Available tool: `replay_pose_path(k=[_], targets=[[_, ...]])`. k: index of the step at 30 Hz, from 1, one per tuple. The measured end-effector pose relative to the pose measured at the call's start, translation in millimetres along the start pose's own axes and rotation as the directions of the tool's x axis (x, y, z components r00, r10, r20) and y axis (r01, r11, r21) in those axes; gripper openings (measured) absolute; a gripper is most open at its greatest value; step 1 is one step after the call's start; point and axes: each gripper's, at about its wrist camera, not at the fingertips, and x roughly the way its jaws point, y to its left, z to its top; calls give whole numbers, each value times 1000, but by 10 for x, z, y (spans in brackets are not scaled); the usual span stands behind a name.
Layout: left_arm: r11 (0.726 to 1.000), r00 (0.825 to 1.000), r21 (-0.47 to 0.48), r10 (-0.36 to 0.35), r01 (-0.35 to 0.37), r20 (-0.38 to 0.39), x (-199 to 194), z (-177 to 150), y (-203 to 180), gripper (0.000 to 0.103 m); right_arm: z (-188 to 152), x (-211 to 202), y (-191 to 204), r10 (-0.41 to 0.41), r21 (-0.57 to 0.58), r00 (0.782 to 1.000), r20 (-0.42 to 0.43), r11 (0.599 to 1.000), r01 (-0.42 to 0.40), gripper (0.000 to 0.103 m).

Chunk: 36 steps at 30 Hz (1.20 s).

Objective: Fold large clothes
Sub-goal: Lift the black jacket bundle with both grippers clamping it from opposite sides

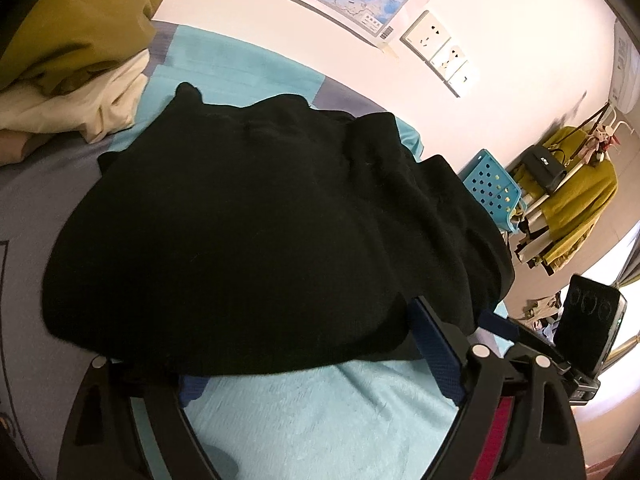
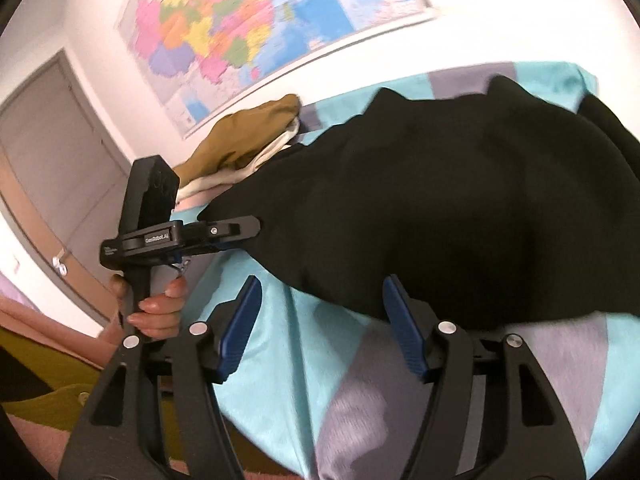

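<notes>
The large black knitted garment (image 1: 260, 220) lies in a folded, rumpled heap on the bed's turquoise-and-grey plush blanket (image 1: 320, 412), covering most of the blanket's middle. Beyond the garment's far left corner, against the white wall, sits a pile of folded clothes: an olive-brown piece (image 1: 76, 28) on top of a cream one (image 1: 80, 108). The left gripper (image 1: 320, 364) sits at the garment's near hem with its jaws spread wide; its left blue pad (image 1: 192, 388) is partly tucked under the overhanging black fabric, and its right blue pad (image 1: 436, 352) stands against the hem's edge, though the dark cloth makes it hard to say whether either one actually presses on it. The right gripper (image 2: 324, 332) hovers at the garment's near edge with its jaws parted and nothing between them but blanket; its right pad (image 2: 404, 332) is just at the black hem, its left pad (image 2: 240, 328) over bare turquoise. In the right wrist view a hand (image 2: 156, 308) grips the left gripper's black handle beside the garment's left end. A colourful wall map (image 2: 240, 32) hangs above the garment, and a blue perforated plastic basket (image 1: 492, 184) stands past its right side.
</notes>
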Motion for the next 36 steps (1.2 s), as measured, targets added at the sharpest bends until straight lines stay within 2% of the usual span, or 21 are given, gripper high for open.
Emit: replay_pose_path(k=[2, 7, 15, 18, 19, 22, 24, 27, 29, 30, 33, 36], targets=[[1000, 1000, 6, 0, 0, 1, 33, 16, -17, 90, -45, -92, -129, -25, 60, 1000, 9, 998, 24, 69], [1000, 1000, -11, -17, 17, -5, 97, 86, -5, 94, -141, -294, -444, -12, 201, 998, 59, 980, 0, 69], [996, 1000, -80, -27, 26, -13, 205, 282, 57, 93, -205, -500, -853, -115, 363, 986, 116, 929, 66, 78], [995, 1000, -95, -3, 1, -16, 222, 326, 56, 84, -219, -542, -1016, -149, 430, 980, 135, 900, 78, 81], [997, 999, -75, 26, -28, -18, 222, 322, 32, 77, -219, -561, -1048, -151, 440, 977, 149, 895, 71, 81], [996, 997, -48, 74, -74, -14, 200, 299, -5, 69, -134, -547, -1152, -181, 473, 968, 172, 878, 80, 80], [996, 997, -54, 76, -77, -13, 196, 303, -1, 69, -75, -503, -1171, -199, 478, 965, 171, 873, 95, 81], [995, 997, -64, 72, -73, -14, 218, 322, -7, 75, 42, -404, -1171, -227, 489, 958, 175, 865, 116, 86], [997, 998, -58, 58, -59, -23, 253, 341, -40, 90, 138, -309, -1180, -229, 500, 954, 192, 859, 106, 87], [997, 998, -35, 62, -63, -28, 291, 352, -78, 93, 165, -280, -1184, -223, 498, 954, 199, 862, 98, 88], [992, 991, 14, 128, -127, -41, 384, 380, -181, 95, 267, -149, -1141, -233, 481, 951, 202, 870, 111, 91], [990, 990, -1, 139, -139, -22, 430, 435, -180, 96, 337, -43, -1119, -252, 446, 949, 189, 883, 145, 91]])
